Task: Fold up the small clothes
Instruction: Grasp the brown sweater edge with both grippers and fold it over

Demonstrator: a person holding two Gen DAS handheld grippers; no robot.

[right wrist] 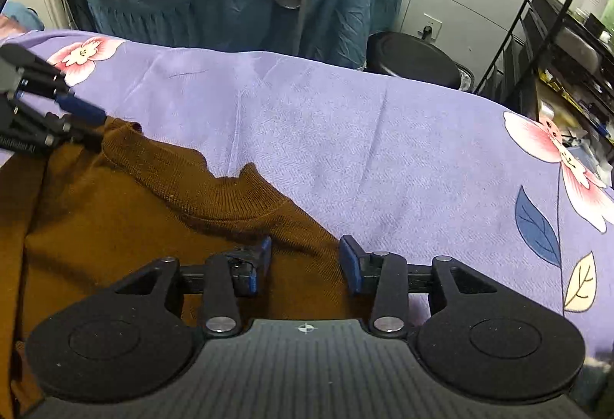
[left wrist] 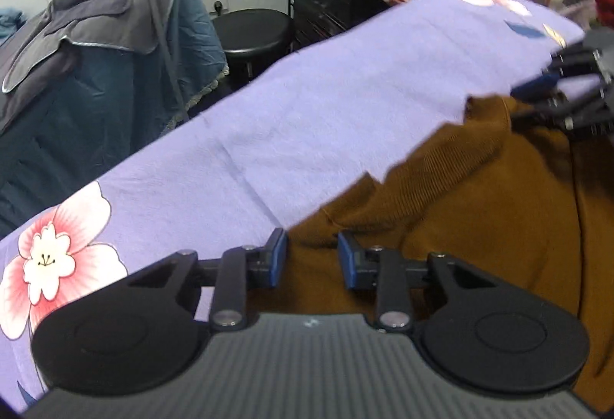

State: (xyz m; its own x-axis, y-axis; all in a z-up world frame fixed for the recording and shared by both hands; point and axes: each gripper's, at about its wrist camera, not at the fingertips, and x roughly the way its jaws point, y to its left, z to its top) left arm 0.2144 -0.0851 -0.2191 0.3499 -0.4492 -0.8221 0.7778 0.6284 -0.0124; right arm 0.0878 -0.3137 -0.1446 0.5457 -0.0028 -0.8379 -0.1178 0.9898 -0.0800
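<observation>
A brown knit sweater (left wrist: 479,188) lies flat on the purple floral sheet (left wrist: 307,111), its ribbed collar (right wrist: 230,200) facing the far side. My left gripper (left wrist: 312,257) stands low over one shoulder corner with its blue pads apart and brown cloth between them, not pinched. In the right wrist view, that left gripper (right wrist: 92,127) shows at the sweater's far left corner. My right gripper (right wrist: 307,261) is open over the other shoulder edge, one pad above the cloth and one above the sheet (right wrist: 383,150). In the left wrist view, this right gripper (left wrist: 525,100) appears at the right.
Behind the sheet stands a bed in a teal cover (right wrist: 238,8) with a grey blanket (left wrist: 107,15) on it. A black round stool (left wrist: 249,31) and a black wire rack (right wrist: 545,35) with clutter stand beyond the far edge.
</observation>
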